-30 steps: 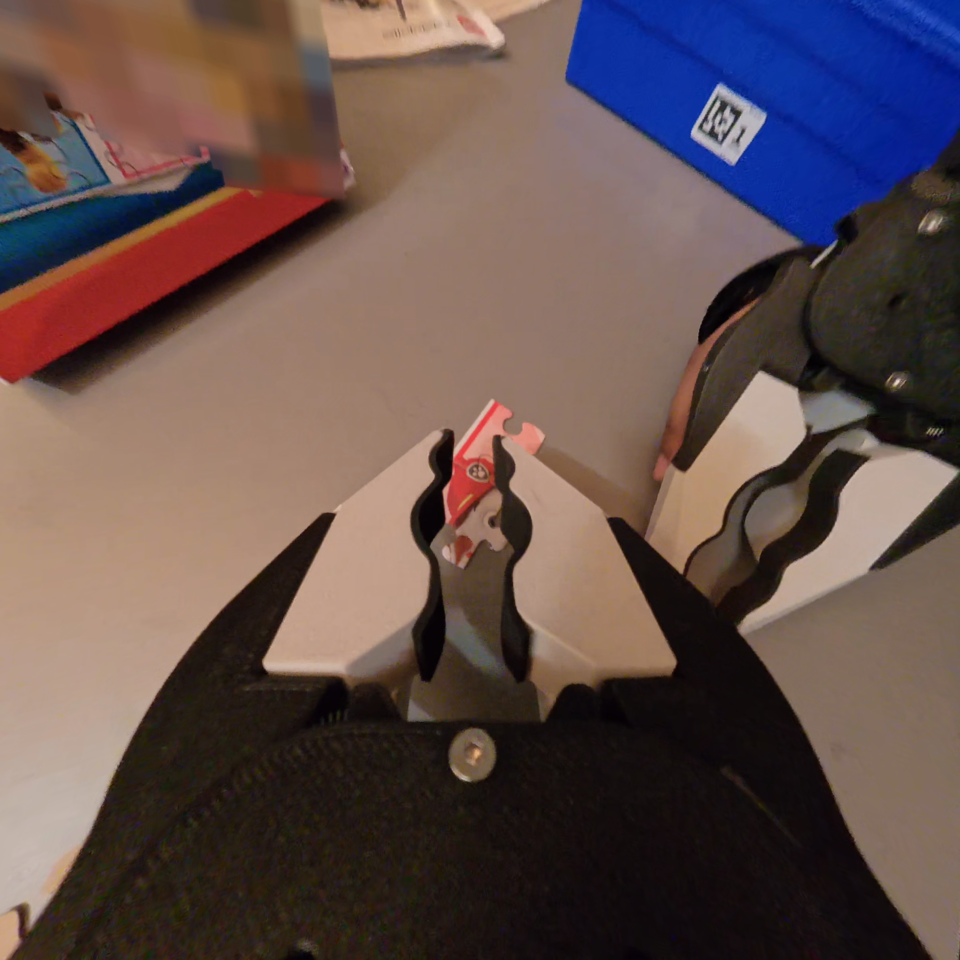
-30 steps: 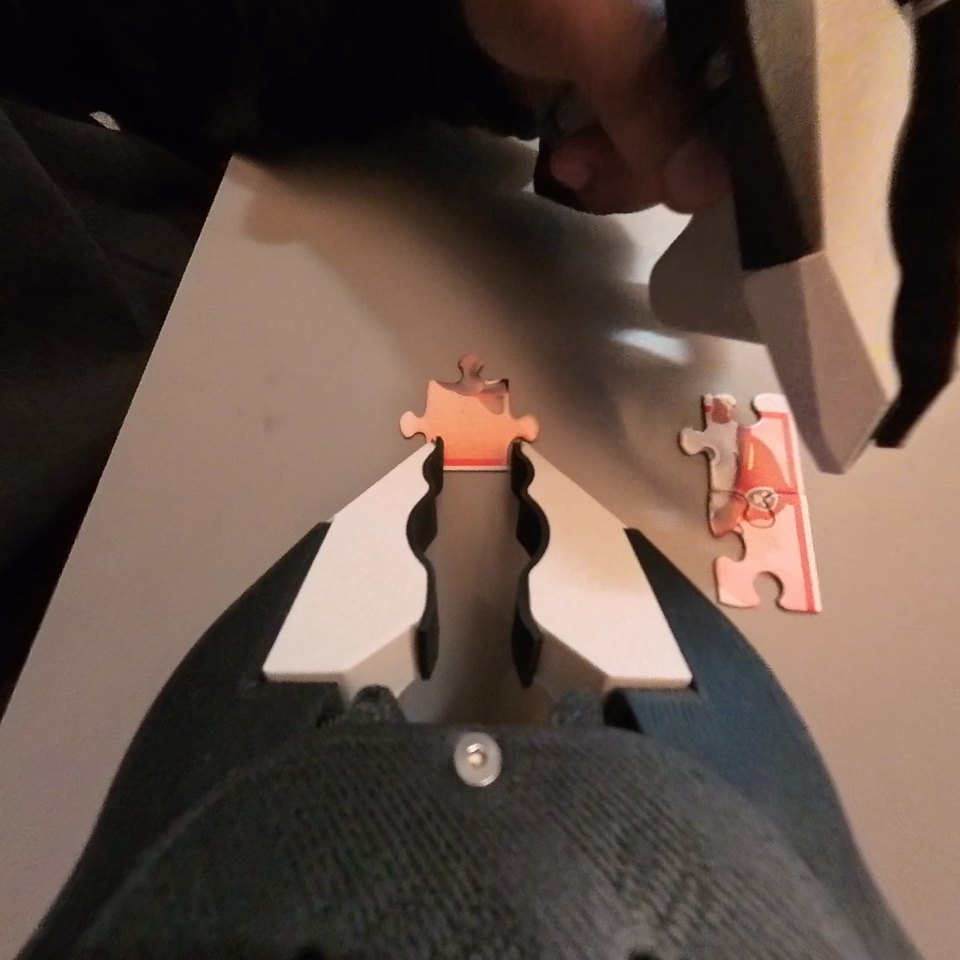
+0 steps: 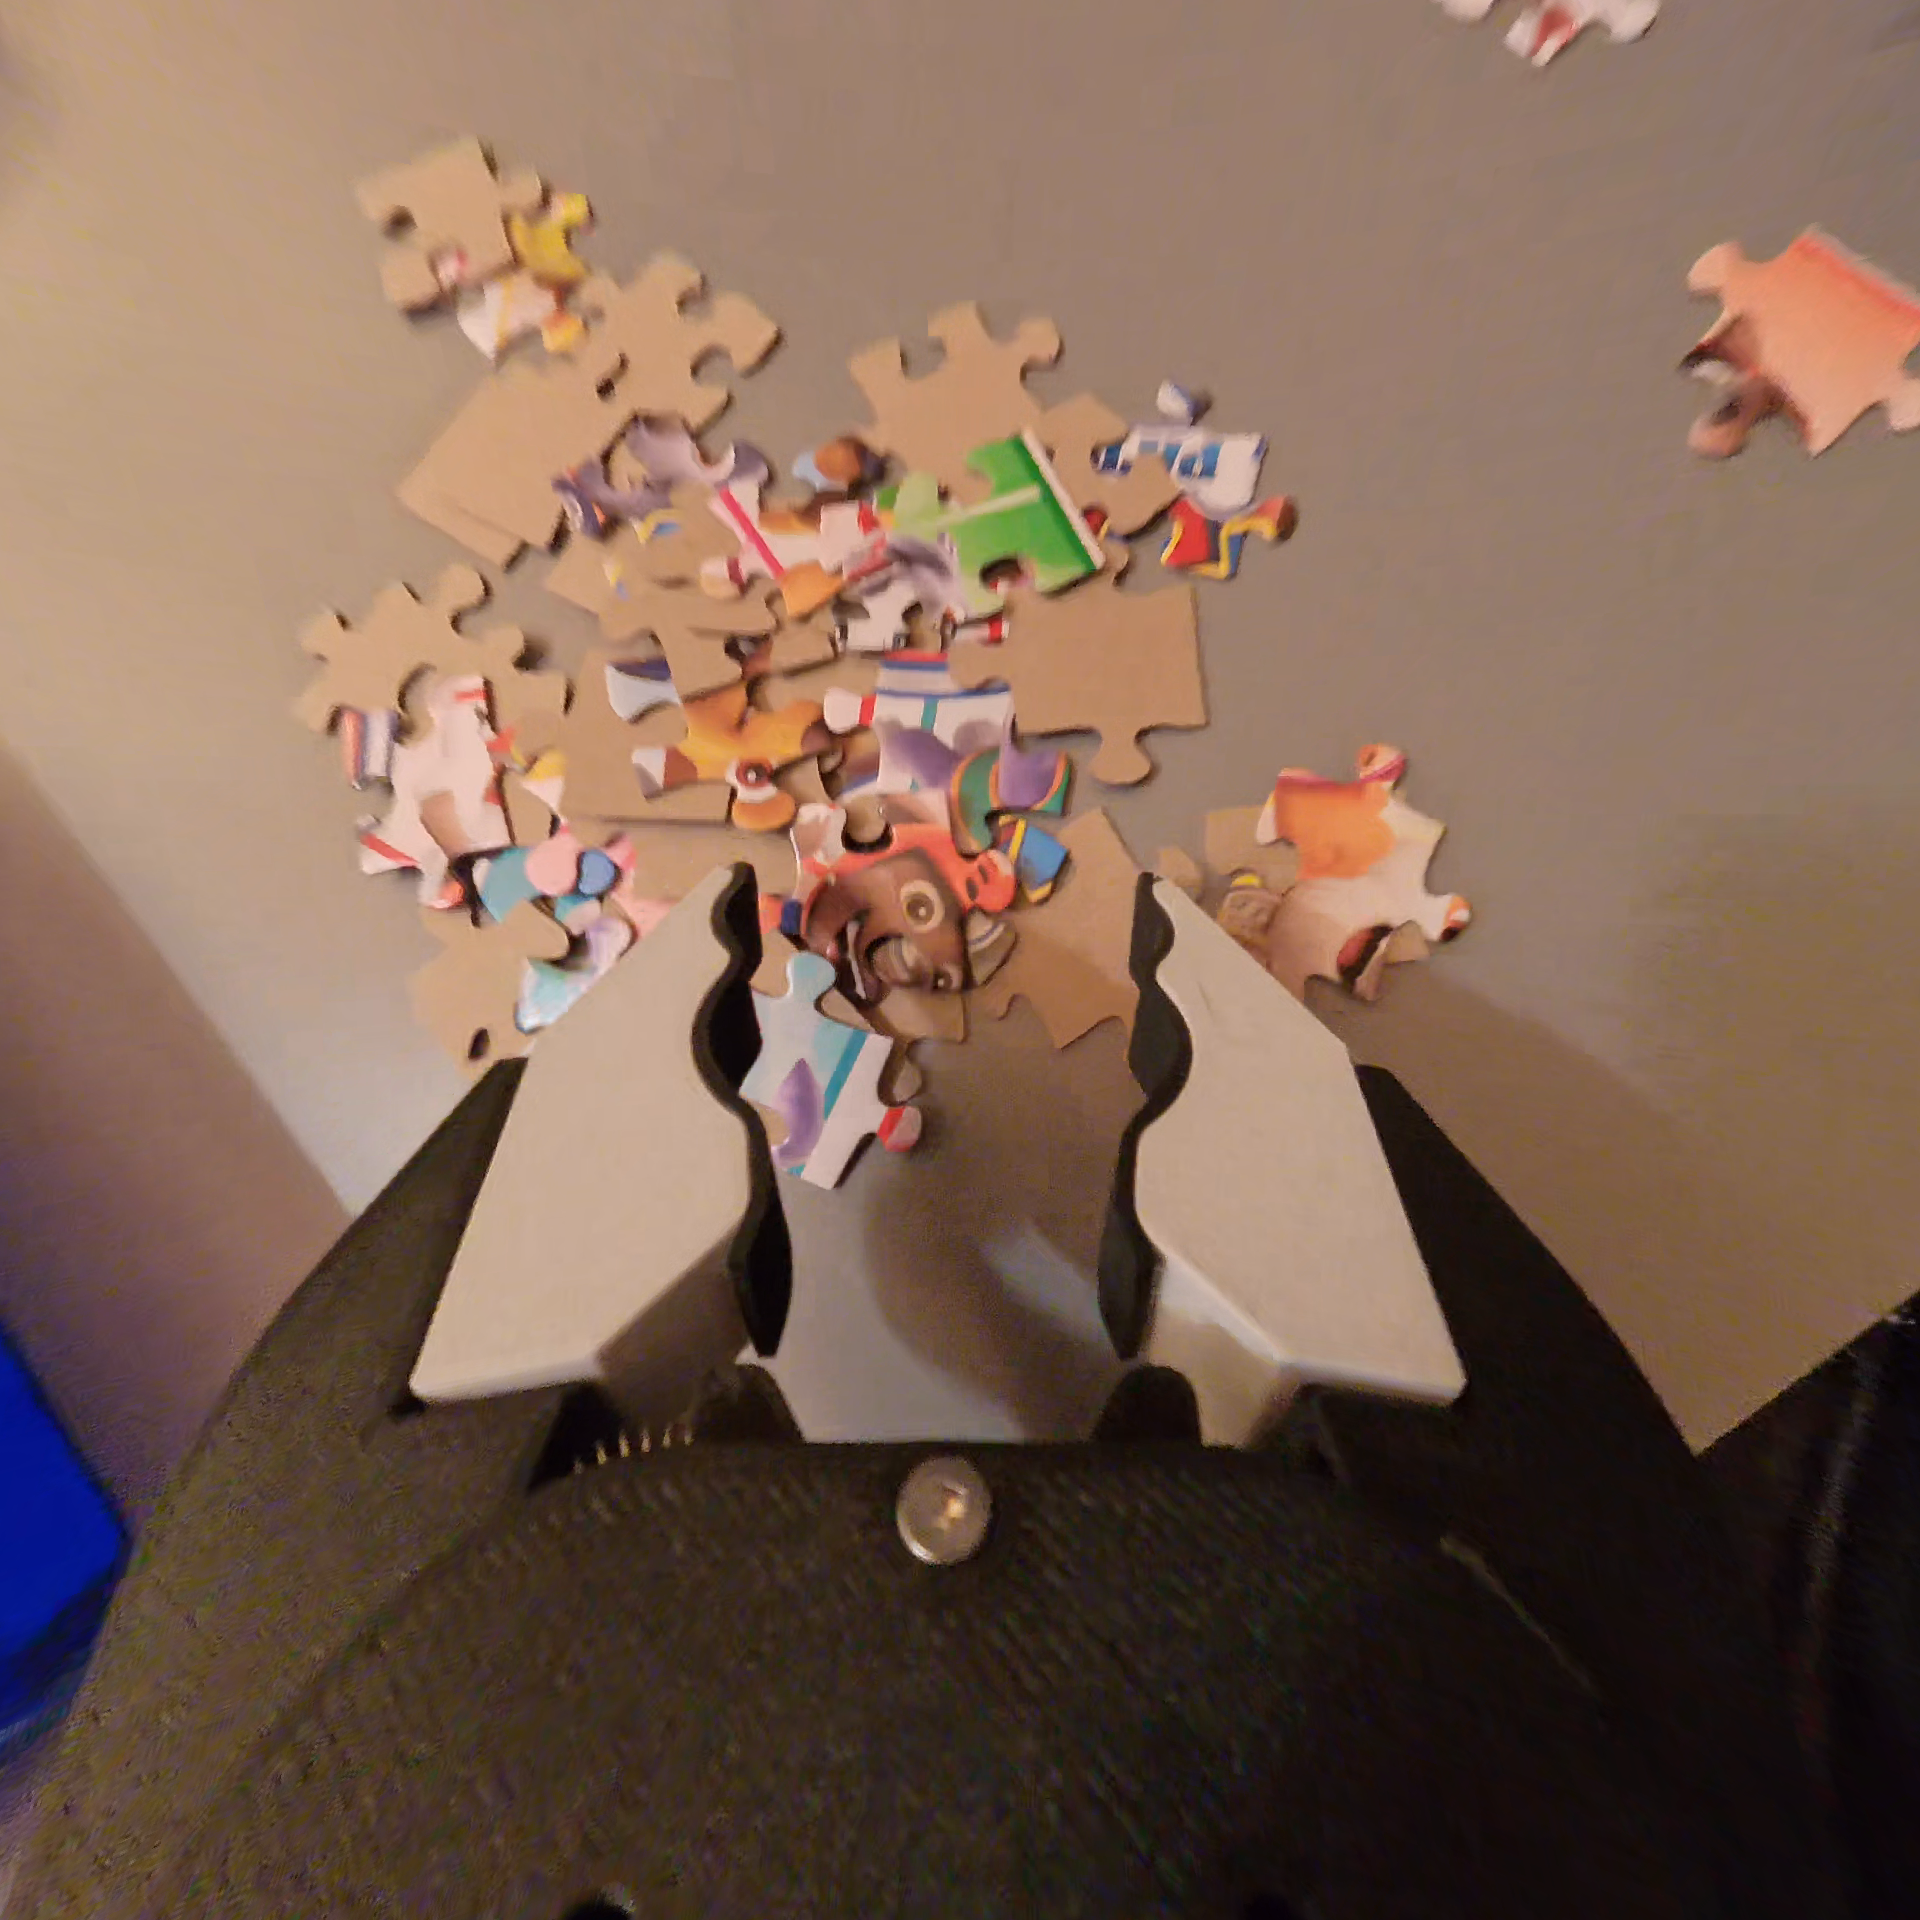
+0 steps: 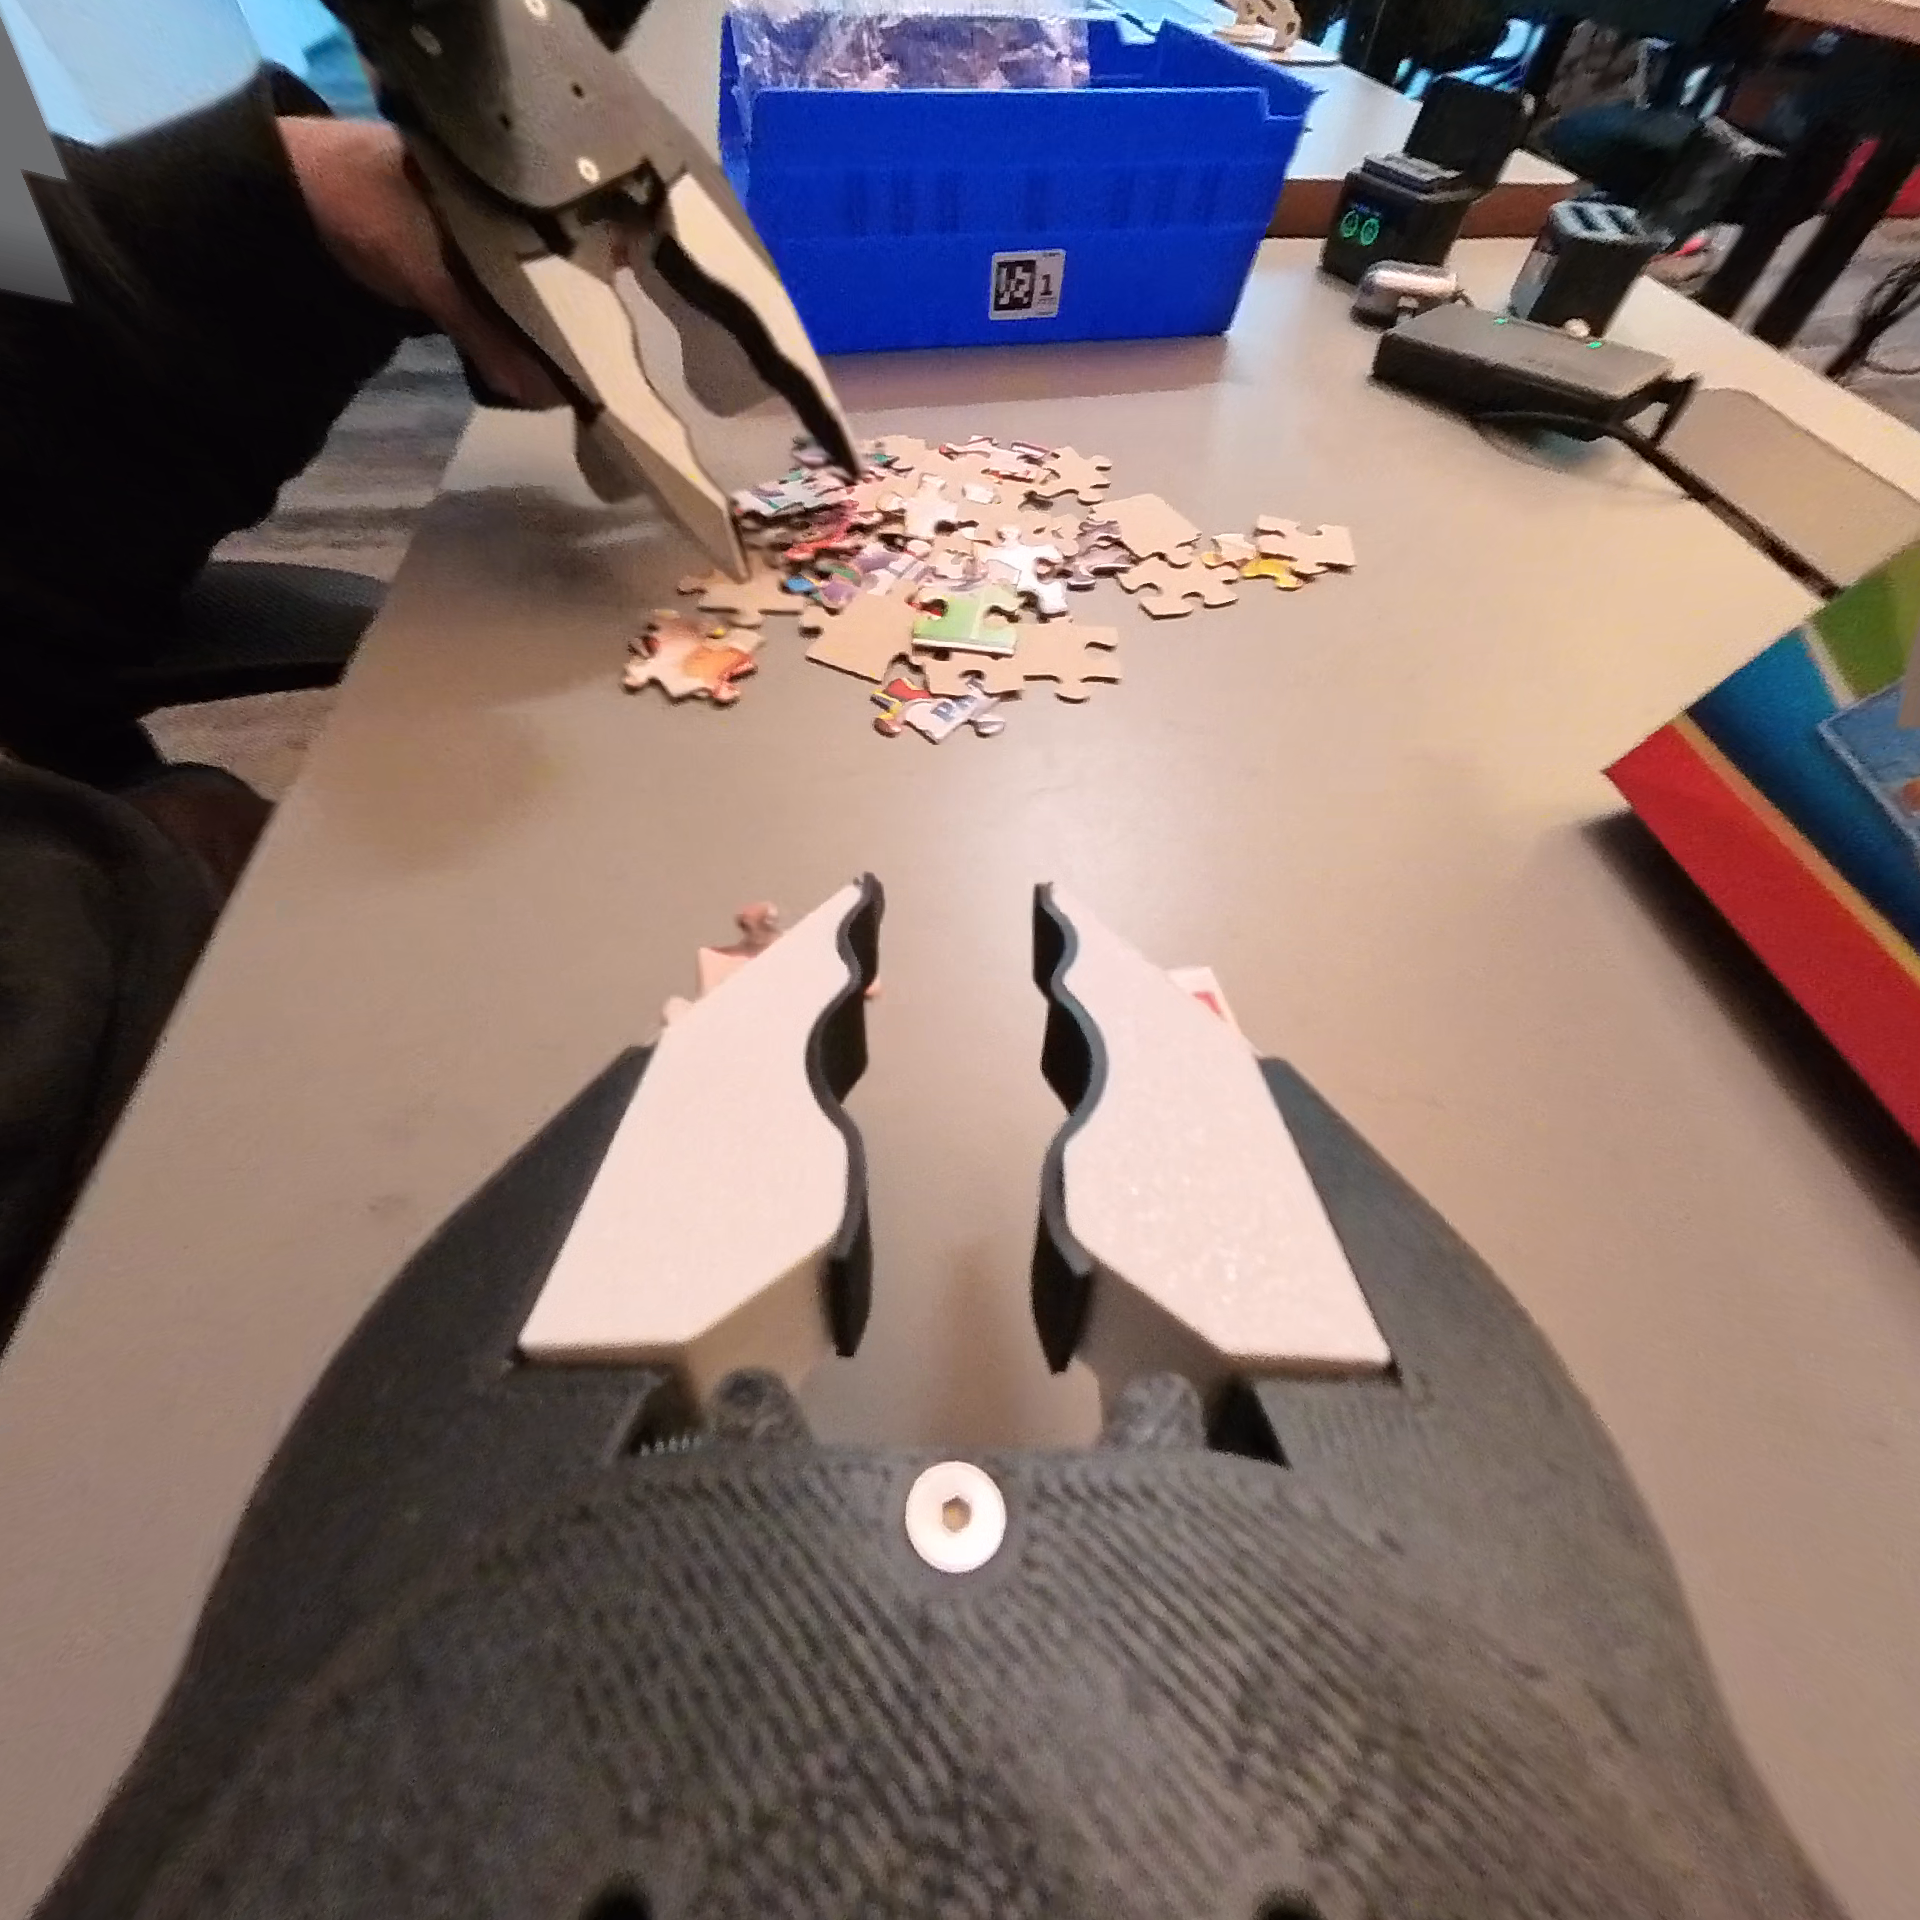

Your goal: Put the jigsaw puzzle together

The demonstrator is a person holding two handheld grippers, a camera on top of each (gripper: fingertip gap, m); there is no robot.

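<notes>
Only the right wrist view shows the blue bin (image 4: pixel 997 197) behind the puzzle pile (image 4: pixel 966 566). The left gripper (image 3: pixel 935 935) is spread wide over the pile, gripping nothing. The right gripper (image 4: pixel 951 904) is open and empty, its fingers half hiding two pieces.

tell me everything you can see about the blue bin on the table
The blue bin is a rectangular open-topped plastic box with ribbed walls and a thicker rim. It stands upright at the far end of the grey table, beyond the puzzle pile and apart from it. A small white sticker with a black square pattern sits low on its near wall. Something crinkled and bluish-purple shows inside; what it is cannot be told. The left gripper reaches down in front of it without touching it.
</notes>
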